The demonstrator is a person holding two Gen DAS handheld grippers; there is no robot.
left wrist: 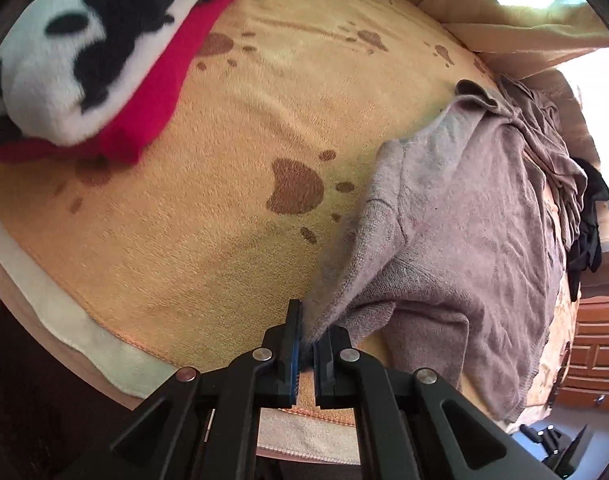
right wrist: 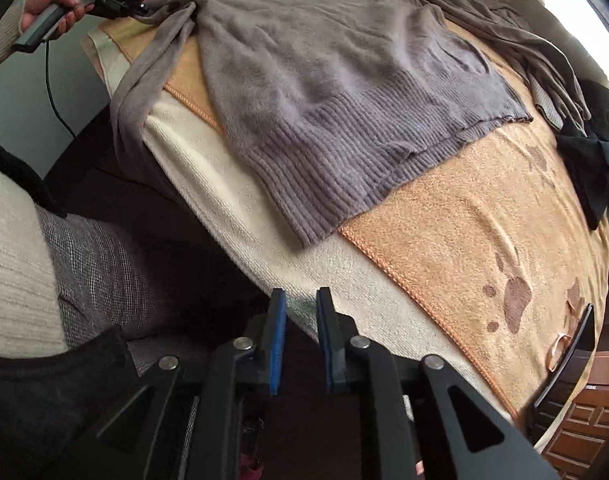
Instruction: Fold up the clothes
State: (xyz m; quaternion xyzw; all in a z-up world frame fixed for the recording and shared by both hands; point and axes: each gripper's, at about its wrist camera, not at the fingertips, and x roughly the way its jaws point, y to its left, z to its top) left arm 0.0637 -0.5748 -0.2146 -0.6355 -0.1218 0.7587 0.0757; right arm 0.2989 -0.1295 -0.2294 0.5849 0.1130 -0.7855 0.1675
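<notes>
A grey-mauve knit sweater [right wrist: 336, 80] lies spread on an orange blanket with brown paw prints [right wrist: 484, 248], its ribbed hem toward me. In the left wrist view the sweater [left wrist: 464, 220] stretches up to my left gripper [left wrist: 307, 340], which is shut on a pulled-up fold of its fabric. The right wrist view shows that same left gripper [right wrist: 138, 12] at the far upper left, held by a hand, pinching the sweater near a sleeve. My right gripper [right wrist: 301, 304] hovers over the bed's near edge below the hem, open, with nothing between its blue pads.
Folded clothes, a black-and-white fleece on a red piece [left wrist: 88, 52], sit at the blanket's far left. More grey garments [left wrist: 544, 148] and a black one [left wrist: 588, 224] lie at the right. A cream sheet [right wrist: 232, 200] edges the bed. Wooden drawers [left wrist: 596, 340] stand beyond.
</notes>
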